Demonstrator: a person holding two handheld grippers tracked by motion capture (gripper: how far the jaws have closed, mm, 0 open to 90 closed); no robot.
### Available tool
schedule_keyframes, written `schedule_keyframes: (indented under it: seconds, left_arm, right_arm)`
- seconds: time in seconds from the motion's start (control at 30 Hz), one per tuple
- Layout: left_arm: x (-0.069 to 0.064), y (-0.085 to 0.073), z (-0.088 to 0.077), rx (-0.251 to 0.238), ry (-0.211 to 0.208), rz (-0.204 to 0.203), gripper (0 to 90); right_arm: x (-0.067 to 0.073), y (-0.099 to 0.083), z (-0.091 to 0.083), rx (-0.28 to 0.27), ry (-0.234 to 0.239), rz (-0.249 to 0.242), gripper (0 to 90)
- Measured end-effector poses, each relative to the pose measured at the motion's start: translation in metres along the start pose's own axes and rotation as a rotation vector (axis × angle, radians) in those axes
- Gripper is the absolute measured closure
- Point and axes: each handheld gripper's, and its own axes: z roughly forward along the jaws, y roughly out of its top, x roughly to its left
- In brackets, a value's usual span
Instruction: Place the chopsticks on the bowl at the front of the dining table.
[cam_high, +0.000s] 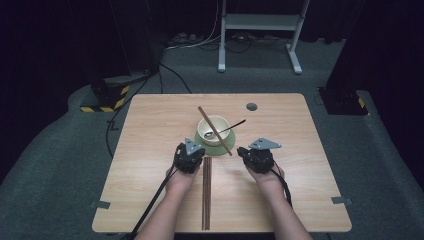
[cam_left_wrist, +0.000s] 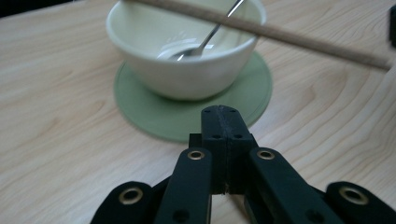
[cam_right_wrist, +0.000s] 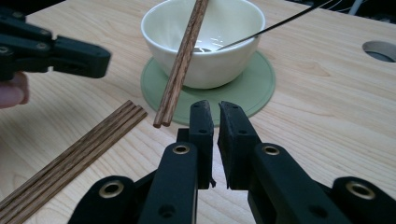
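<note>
Table (cam_high: 150, 200) with bowl (cam_high: 212, 125), mat, chopsticks and two empty grippers.

On the green mat (cam_high: 200, 142) the bowl is seated, a spoon (cam_high: 227, 128) inside it, one chopstick pair (cam_high: 214, 130) laid across its rim. A second pair (cam_high: 206, 192) is laid flat between the hands. The left gripper (cam_high: 191, 154) is clenched on nothing; the right gripper (cam_high: 252, 152) is nearly clenched, also empty, just short of the mat.

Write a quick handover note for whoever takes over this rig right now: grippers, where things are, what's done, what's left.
Left gripper: shut, empty, beside the green round coaster.
Right gripper: shut, empty, right of the coaster.
White ceramic bowl sits on the coaster, metal spoon inside.
Done: one brown wooden chopstick pair lies across the bowl's rim.
Left, probably: the second wooden chopstick pair lies flat on the wooden table.
</note>
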Motion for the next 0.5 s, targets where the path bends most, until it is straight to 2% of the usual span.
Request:
schedule_keyframes:
  seconds: [0.13,0.2,0.27,0.33,0.43,0.5]
  left_arm:
    - [-0.009,0.008,0.008,0.002,0.006,0.016,89.4]
    - [-0.013,0.009,0.013,-0.012,0.004,0.002,89.1]
    - [-0.016,0.011,0.015,-0.006,0.006,-0.005,88.9]
    - [-0.021,0.013,0.017,-0.014,0.008,-0.015,89.0]
    - [-0.026,0.015,0.019,-0.026,0.018,-0.009,88.9]
    - [-0.026,0.016,0.020,-0.024,0.004,-0.027,88.3]
  right_arm:
    - [0.004,0.000,0.003,0.005,0.004,-0.015,83.9]
    - [0.006,0.000,0.004,0.009,0.014,-0.020,83.3]
    - [0.007,-0.001,0.005,0.008,0.030,-0.020,82.8]
    - [0.006,-0.001,0.005,0.008,0.022,-0.018,82.9]
    - [0.006,-0.002,0.004,0.009,0.022,-0.014,82.9]
    - [0.007,-0.002,0.004,0.009,0.025,-0.017,82.9]
